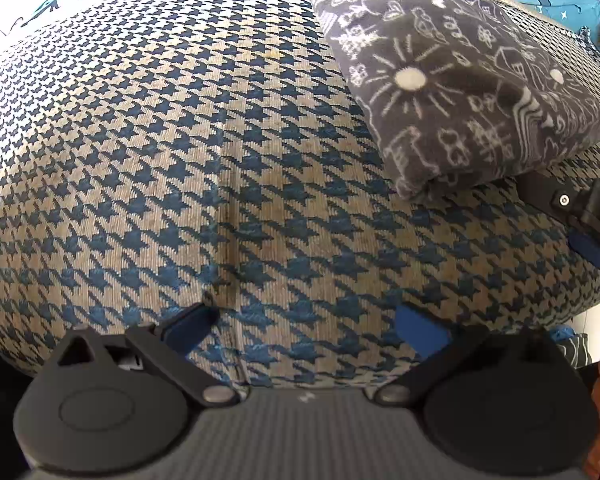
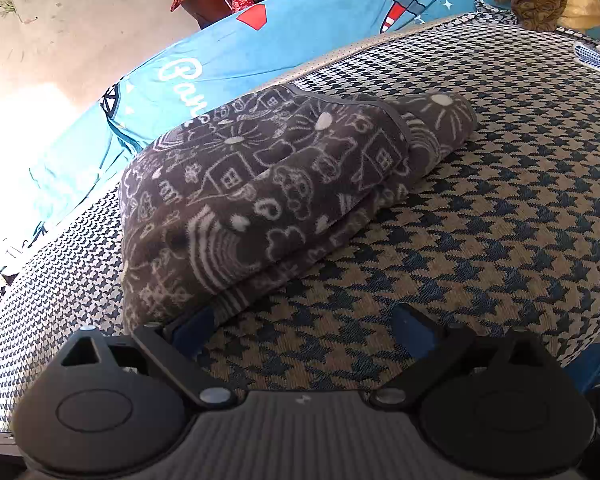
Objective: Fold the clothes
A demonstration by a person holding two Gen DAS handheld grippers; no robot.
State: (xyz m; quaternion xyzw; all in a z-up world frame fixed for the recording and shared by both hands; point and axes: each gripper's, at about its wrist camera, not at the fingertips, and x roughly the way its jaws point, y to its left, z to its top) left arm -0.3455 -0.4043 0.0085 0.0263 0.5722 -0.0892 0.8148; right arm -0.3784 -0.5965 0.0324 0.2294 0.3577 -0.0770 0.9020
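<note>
Right wrist | folded garment (image 2: 276, 196) touching right tongs (image 2: 304, 330) | both tongs wide apart, empty

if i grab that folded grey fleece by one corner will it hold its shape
Probably not: the folded grey fleece looks soft and thick, with loose stacked layers, so it would likely droop and unfold. It seems light for its bulk. The fuzzy pile on the woven houndstooth cover should grip rather than slide.
</note>
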